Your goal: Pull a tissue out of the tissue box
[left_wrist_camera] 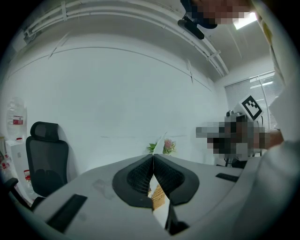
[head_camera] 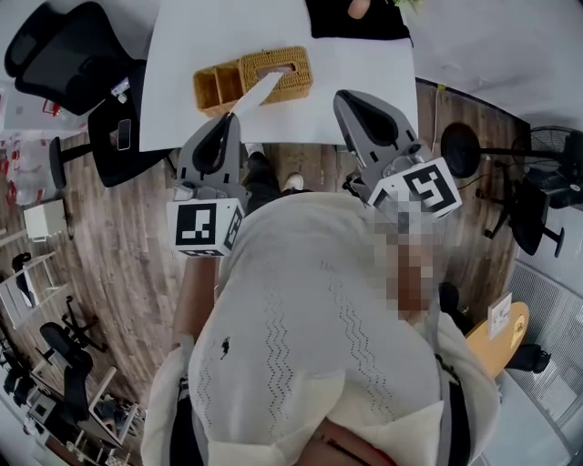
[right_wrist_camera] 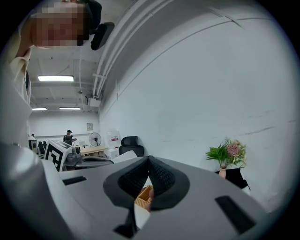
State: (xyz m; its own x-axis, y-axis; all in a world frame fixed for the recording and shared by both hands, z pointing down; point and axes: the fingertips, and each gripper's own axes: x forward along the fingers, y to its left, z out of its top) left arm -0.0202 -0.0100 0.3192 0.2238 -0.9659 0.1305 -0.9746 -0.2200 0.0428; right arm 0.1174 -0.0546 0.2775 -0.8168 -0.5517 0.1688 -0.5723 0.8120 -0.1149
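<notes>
A woven wicker tissue box (head_camera: 278, 73) with an attached organizer stands on the white table (head_camera: 364, 68). A white tissue (head_camera: 255, 92) stretches from the box's slot toward me, down to the tips of my left gripper (head_camera: 233, 116). In the left gripper view that gripper (left_wrist_camera: 153, 158) is shut on the tissue (left_wrist_camera: 161, 141), whose edge sticks up above the closed jaws; the box (left_wrist_camera: 158, 197) shows below them. My right gripper (head_camera: 341, 96) hovers at the table's near edge, right of the box, shut with nothing in it. The box (right_wrist_camera: 143, 193) peeks under my right gripper (right_wrist_camera: 148, 160).
A black office chair (head_camera: 64, 50) stands left of the table, and a second chair (head_camera: 118, 136) carries a phone. Across the table lies a black cloth with a person's hand (head_camera: 357, 9). A floor fan (head_camera: 554, 150) is at the right. A vase of flowers (right_wrist_camera: 228, 154) stands by the wall.
</notes>
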